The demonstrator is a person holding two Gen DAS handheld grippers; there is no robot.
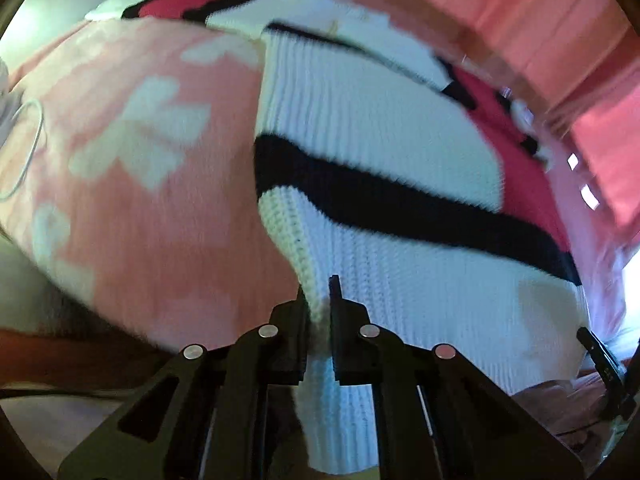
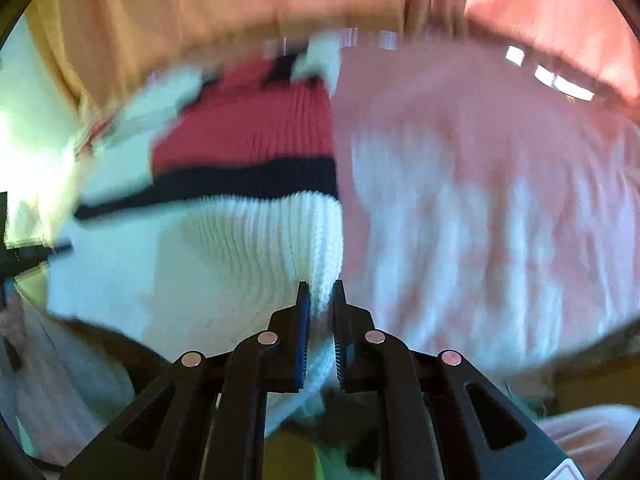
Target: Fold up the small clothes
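Observation:
A small white knit sweater (image 1: pixel 360 120) with black stripes and red patches lies on a pink blanket (image 1: pixel 140 200) with pale flowers. My left gripper (image 1: pixel 318 296) is shut on the sweater's near left hem edge. In the right wrist view the sweater (image 2: pixel 224 240) shows its white hem, black stripe and red panel. My right gripper (image 2: pixel 320 300) is shut on the hem's near right corner. The cloth between both pairs of fingers is lifted slightly off the blanket. Both views are blurred by motion.
The pink blanket (image 2: pixel 480 200) covers the surface on both sides of the sweater. A white cable (image 1: pixel 28 148) lies at the far left. Red and orange fabric (image 1: pixel 520 20) rises behind. My right gripper's tip (image 1: pixel 600 356) shows at the lower right of the left wrist view.

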